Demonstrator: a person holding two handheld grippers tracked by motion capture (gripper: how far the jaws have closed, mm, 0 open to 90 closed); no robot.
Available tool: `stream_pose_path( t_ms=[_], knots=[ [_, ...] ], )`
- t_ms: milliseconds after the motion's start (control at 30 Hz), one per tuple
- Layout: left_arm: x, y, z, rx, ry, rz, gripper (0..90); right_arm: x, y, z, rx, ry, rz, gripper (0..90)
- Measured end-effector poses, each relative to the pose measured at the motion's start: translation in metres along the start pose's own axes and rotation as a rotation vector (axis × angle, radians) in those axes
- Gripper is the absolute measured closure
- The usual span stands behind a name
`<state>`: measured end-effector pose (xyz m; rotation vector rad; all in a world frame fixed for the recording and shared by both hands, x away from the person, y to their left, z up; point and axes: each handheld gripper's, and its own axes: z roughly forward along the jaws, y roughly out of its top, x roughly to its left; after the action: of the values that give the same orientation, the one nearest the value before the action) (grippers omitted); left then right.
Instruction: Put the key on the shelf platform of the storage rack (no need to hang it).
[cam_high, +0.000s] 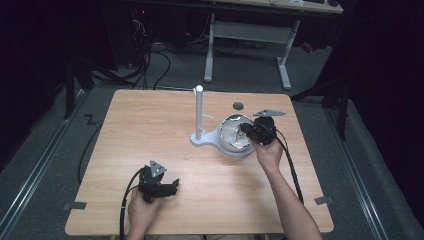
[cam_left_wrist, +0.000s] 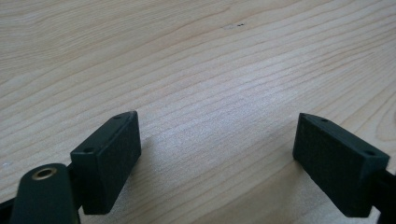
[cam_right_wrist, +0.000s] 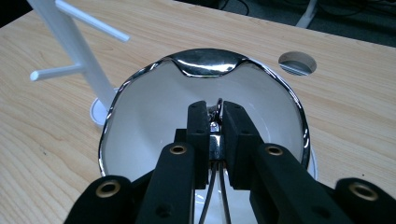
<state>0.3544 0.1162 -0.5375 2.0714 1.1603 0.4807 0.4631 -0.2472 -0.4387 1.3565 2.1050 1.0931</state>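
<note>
A white bowl (cam_high: 230, 134) with a shiny chrome rim (cam_right_wrist: 205, 60) sits on the base of a white peg stand (cam_high: 199, 112) at mid-table. My right gripper (cam_high: 245, 128) hangs over the bowl, its jaws shut on a small silver metal piece (cam_right_wrist: 215, 140) with thin wires trailing down from it. In the right gripper view the stand (cam_right_wrist: 70, 32) rises at the upper left with two side pegs. My left gripper (cam_high: 172, 185) rests low near the table's front left, open, with bare wood between its jaws (cam_left_wrist: 217, 116).
A round cable hole (cam_high: 238, 105) lies in the wooden table (cam_high: 150, 130) just behind the bowl, also seen as a hole (cam_right_wrist: 297, 63) in the right gripper view. Cables trail from both grippers toward the front edge. Beyond the table stand a white desk frame (cam_high: 247, 35) and floor cables.
</note>
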Motion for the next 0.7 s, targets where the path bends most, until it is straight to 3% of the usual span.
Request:
stream_pose_path(
  t_ms=[300, 433, 700],
  knots=[
    [0.0, 0.0, 0.0, 0.0, 0.0, 0.0, 15.6, -0.001, 0.008, 0.011, 0.018, -0.02, -0.001, 82.2],
    [0.0, 0.0, 0.0, 0.001, -0.002, 0.0, 15.6, 0.002, 0.011, 0.018, 0.027, -0.047, -0.033, 82.1],
    [0.0, 0.0, 0.0, 0.001, -0.002, 0.0, 15.6, 0.0, 0.009, 0.03, 0.048, -0.049, -0.018, 79.5]
  ],
)
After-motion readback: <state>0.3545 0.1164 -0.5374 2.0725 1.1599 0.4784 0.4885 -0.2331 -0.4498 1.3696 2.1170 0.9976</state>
